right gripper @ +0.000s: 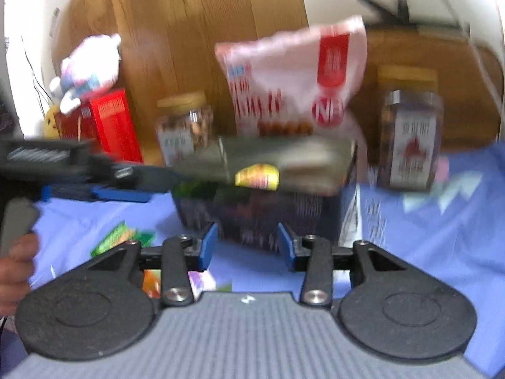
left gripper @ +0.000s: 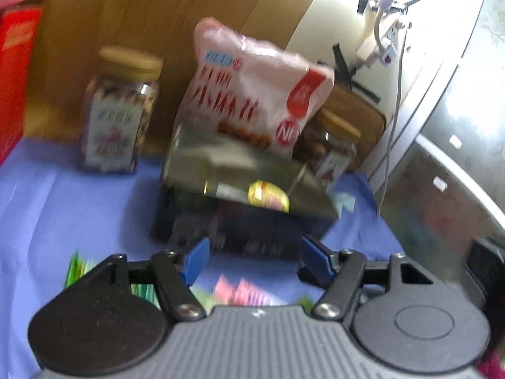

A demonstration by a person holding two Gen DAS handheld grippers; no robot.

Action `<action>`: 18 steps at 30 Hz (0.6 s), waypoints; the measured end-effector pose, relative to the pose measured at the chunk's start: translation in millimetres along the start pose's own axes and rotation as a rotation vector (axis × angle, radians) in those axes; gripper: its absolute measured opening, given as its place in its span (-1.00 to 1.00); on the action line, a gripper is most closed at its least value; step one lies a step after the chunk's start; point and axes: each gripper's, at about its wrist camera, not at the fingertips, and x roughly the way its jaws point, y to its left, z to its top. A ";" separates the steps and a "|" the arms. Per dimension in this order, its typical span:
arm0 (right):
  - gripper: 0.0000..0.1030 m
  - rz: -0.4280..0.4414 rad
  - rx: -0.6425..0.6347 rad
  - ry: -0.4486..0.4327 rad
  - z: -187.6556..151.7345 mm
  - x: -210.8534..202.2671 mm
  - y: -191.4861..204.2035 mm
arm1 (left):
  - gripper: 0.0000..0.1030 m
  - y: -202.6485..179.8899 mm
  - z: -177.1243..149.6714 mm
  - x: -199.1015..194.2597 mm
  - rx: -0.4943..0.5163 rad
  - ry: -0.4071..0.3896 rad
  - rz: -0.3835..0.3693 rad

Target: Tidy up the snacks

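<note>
Facing: both claws point at a dark snack box (left gripper: 243,221) on a blue cloth (left gripper: 79,208); pictures blurred.
Left gripper (left gripper: 255,257): blue pads apart, nothing between them, jaws open; the box sits just ahead of the tips.
Right gripper (right gripper: 247,246): pads apart, empty, open; the same box lies straight ahead, close to the tips.
Box top: a greenish flap or lid (right gripper: 284,161) across it, a yellow packet (right gripper: 257,176) at its front edge.
Pink bag (left gripper: 255,94): upright behind the box, red lettering.
Jars: one with tan lid (left gripper: 120,110) ahead-left of the left claw; another (right gripper: 408,129) ahead-right of the right claw.
Red carton (right gripper: 110,123): far left, plush toy (right gripper: 88,69) above it.
Loose sachets: green (right gripper: 121,237) and pink (left gripper: 243,293) ones on the cloth beneath the claws.
Hand (right gripper: 14,268): at left edge of right view, holding the other gripper's handle.
</note>
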 end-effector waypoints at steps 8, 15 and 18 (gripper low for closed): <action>-0.07 0.080 0.065 0.157 -17.5 19.3 23.6 | 0.27 20.7 -41.9 -39.6 -0.032 0.020 0.012; -0.05 0.101 0.019 0.162 -21.0 13.2 51.8 | 0.33 36.6 -65.8 -74.4 -0.052 -0.009 0.040; 0.00 0.089 -0.019 0.146 -23.1 9.2 59.6 | 0.33 35.1 -76.5 -85.9 -0.033 -0.014 0.050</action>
